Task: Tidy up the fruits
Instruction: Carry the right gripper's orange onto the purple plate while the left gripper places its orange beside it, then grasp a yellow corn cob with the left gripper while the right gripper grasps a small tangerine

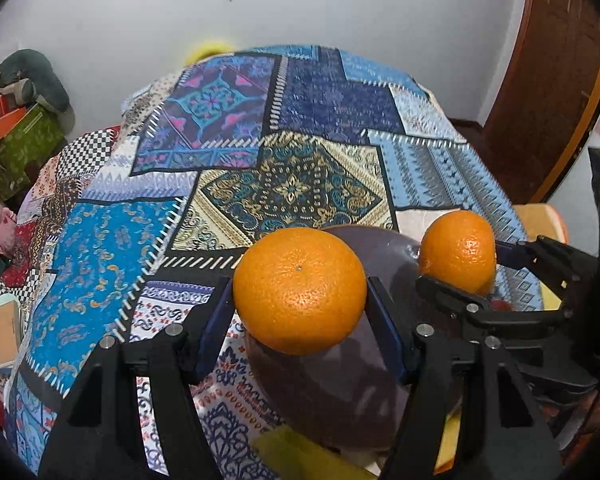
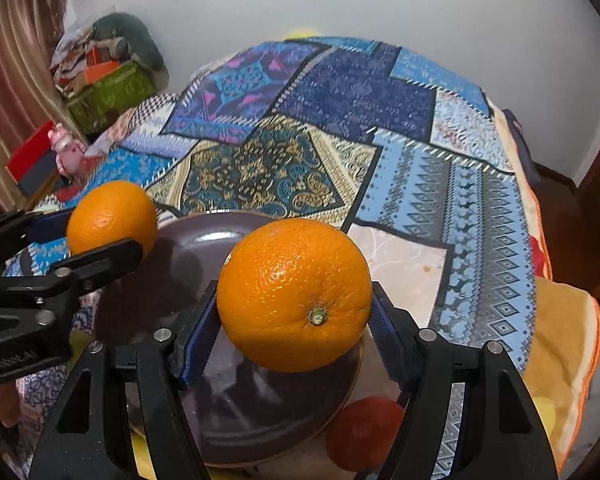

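My left gripper (image 1: 300, 300) is shut on an orange (image 1: 300, 290) and holds it above a dark purple plate (image 1: 340, 392). My right gripper (image 2: 294, 308) is shut on a second orange (image 2: 294, 294), also above the plate (image 2: 228, 412). Each view shows the other gripper with its orange: the right one in the left wrist view (image 1: 458, 252), the left one in the right wrist view (image 2: 112, 216). The two oranges hang side by side, apart. A red-orange fruit (image 2: 364, 432) lies by the plate's near right edge, partly hidden.
The plate sits on a patchwork blue cloth (image 1: 300, 140) over a bed or table. Yellow items (image 1: 300, 456) lie at the near edge. Boxes and clutter (image 2: 108, 80) stand at far left by the wall. A wooden door (image 1: 548, 80) is at right.
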A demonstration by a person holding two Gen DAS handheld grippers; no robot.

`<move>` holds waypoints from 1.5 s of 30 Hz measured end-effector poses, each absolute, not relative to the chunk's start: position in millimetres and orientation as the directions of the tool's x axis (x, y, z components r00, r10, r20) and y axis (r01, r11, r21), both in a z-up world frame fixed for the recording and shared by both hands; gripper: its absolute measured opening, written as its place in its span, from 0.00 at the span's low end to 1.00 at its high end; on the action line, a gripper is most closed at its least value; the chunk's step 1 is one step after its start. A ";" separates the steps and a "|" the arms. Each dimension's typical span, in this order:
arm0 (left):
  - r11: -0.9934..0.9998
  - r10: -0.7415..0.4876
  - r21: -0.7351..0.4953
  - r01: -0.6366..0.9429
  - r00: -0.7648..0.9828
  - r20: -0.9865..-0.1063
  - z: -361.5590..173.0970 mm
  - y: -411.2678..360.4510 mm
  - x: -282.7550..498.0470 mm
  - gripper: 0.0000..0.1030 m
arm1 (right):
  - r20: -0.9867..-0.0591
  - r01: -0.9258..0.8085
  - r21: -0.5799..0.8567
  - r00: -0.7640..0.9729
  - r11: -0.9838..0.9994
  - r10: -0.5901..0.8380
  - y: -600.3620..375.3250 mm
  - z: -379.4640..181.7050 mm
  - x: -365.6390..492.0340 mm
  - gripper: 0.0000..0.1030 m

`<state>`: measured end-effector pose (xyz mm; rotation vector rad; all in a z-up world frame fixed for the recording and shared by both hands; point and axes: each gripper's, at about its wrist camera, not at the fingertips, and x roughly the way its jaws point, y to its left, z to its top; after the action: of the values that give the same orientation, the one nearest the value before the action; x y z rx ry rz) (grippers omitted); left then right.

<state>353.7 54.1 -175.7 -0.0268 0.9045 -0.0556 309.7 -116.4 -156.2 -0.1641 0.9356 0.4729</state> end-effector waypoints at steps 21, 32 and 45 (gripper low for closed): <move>0.992 -0.122 -0.105 0.063 0.511 -0.851 -206.5 48.7 369.3 0.63 | -0.865 -0.490 0.093 0.391 0.867 0.314 -107.8 -179.5 317.3 0.65; 0.994 -0.112 -0.079 0.080 0.625 -0.773 -158.3 45.4 338.3 0.69 | -0.812 -0.476 0.087 0.476 0.875 0.339 -121.5 -143.9 302.9 0.67; 0.997 -0.082 -0.061 0.055 0.634 -0.769 -140.6 54.0 279.2 0.73 | -0.758 -0.464 0.105 0.535 0.880 0.373 -154.2 -116.4 248.8 0.68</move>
<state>279.2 54.0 -140.6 -0.0330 0.8804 -0.0780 248.8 -154.2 -116.4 -0.1141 0.8738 0.4997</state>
